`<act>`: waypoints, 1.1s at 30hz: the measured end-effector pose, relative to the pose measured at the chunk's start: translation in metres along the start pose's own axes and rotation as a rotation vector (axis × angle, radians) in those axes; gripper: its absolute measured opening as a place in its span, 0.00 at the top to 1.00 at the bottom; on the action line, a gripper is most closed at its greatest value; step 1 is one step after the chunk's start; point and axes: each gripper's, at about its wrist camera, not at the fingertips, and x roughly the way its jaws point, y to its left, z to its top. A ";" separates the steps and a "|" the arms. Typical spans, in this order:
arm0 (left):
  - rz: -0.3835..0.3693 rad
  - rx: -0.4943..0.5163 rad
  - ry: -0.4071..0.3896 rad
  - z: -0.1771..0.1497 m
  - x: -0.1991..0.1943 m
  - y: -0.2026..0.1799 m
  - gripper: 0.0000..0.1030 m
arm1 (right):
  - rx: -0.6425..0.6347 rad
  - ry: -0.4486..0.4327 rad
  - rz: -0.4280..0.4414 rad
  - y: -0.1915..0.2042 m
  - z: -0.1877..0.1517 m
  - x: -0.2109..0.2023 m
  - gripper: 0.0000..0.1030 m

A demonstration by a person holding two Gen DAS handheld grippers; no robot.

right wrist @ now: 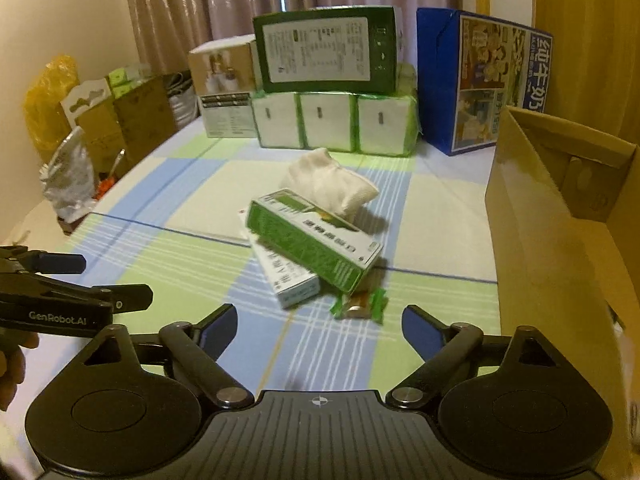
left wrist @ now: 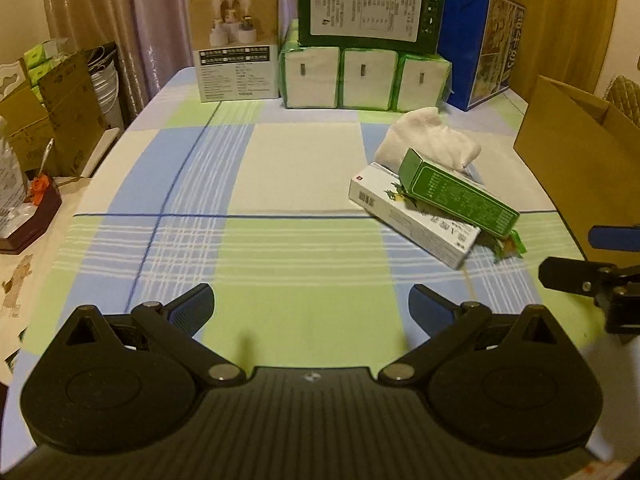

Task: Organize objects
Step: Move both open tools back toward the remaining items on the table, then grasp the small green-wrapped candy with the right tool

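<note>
A green carton (left wrist: 460,194) (right wrist: 316,240) lies tilted across a white carton (left wrist: 412,220) (right wrist: 286,280) on the checked tablecloth. A small green wrapped snack (left wrist: 510,244) (right wrist: 360,306) lies beside them, and a white folded cloth (left wrist: 428,138) (right wrist: 332,184) sits just behind. My left gripper (left wrist: 310,306) is open above bare cloth, left of the pile. My right gripper (right wrist: 318,326) is open, with the snack just ahead of its fingers. Each gripper shows at the edge of the other's view.
An open cardboard box (left wrist: 580,160) (right wrist: 560,208) stands at the right. Along the back are tissue packs (left wrist: 364,78) (right wrist: 336,126), a dark green box (left wrist: 368,8) on them, a blue milk carton box (right wrist: 480,80) and a beige box (left wrist: 236,40). Clutter sits off the left edge (left wrist: 52,112).
</note>
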 end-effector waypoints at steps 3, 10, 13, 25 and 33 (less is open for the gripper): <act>-0.017 -0.001 -0.013 0.002 0.015 -0.003 0.01 | -0.003 0.008 -0.023 -0.007 0.002 0.017 0.19; -0.068 -0.019 -0.011 0.008 0.042 -0.011 0.01 | 0.036 0.069 -0.035 -0.023 -0.001 0.055 0.36; -0.089 -0.039 -0.008 0.012 0.047 -0.011 0.01 | 0.058 0.070 -0.043 -0.026 0.000 0.068 0.40; -0.101 -0.063 0.008 0.011 0.051 -0.004 0.01 | 0.012 0.058 -0.074 -0.014 0.001 0.085 0.76; -0.119 -0.075 -0.003 0.011 0.050 -0.002 0.01 | -0.120 0.092 0.145 0.013 -0.008 0.076 0.77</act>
